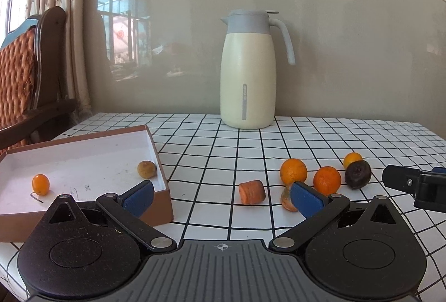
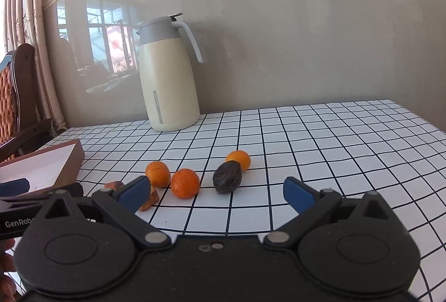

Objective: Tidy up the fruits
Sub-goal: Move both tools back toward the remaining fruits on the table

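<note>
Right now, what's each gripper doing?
Left gripper: open, holding nothing.
Right gripper: open, holding nothing.

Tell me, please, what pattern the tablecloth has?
The tablecloth is white with a black grid of thin lines, clearest in the right wrist view.

We saw two fruits inside the box at left — the rest lay scattered on the table to its right. A jug stood behind them.
</note>
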The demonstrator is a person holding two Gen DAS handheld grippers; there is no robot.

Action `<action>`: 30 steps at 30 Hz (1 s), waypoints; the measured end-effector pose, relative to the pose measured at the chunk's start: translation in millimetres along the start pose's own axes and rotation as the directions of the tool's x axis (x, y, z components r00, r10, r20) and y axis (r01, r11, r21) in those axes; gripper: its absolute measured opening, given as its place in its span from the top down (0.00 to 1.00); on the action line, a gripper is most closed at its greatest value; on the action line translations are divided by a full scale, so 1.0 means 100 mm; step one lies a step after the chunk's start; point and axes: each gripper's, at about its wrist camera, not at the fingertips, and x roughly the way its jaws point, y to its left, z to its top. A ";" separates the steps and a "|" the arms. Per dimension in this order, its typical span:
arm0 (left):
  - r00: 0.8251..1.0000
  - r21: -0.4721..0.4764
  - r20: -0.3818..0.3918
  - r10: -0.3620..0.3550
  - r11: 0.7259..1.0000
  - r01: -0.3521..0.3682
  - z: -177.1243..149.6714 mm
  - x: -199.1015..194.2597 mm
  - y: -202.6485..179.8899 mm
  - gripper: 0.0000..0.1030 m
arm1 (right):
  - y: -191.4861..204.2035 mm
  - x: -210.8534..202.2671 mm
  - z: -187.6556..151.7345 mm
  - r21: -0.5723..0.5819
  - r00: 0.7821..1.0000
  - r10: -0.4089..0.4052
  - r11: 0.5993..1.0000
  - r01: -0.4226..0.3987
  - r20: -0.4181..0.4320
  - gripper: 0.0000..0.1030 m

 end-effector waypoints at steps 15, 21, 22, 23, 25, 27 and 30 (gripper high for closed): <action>0.999 0.000 -0.033 -0.016 1.000 0.016 -0.04 0.34 -0.13 0.00 | -0.07 0.26 0.00 0.021 0.999 0.000 1.000 0.001 -0.049 0.30; 0.999 0.009 -0.045 -0.026 1.000 0.027 -0.03 0.47 -0.22 0.04 | -0.12 0.38 0.02 0.023 0.998 -0.001 1.000 0.003 -0.069 0.36; 0.998 0.006 -0.052 -0.031 0.999 0.032 -0.03 0.51 -0.23 0.05 | -0.12 0.40 0.03 0.023 0.997 -0.001 1.000 0.003 -0.072 0.38; 0.998 -0.001 -0.060 -0.035 0.999 0.035 -0.03 0.54 -0.23 0.07 | -0.13 0.41 0.03 0.025 0.997 0.001 1.000 0.001 -0.074 0.38; 0.997 -0.018 -0.069 -0.034 0.999 0.033 -0.02 0.59 -0.23 0.08 | -0.13 0.44 0.04 0.028 0.997 0.003 1.000 0.000 -0.074 0.42; 0.997 -0.028 -0.073 -0.033 0.999 0.031 -0.01 0.64 -0.22 0.13 | -0.13 0.47 0.05 0.031 0.997 0.004 1.000 -0.001 -0.075 0.44; 0.996 -0.029 -0.087 -0.035 0.999 0.032 -0.01 0.72 -0.23 0.17 | -0.13 0.54 0.05 0.038 0.996 0.006 0.999 -0.003 -0.085 0.50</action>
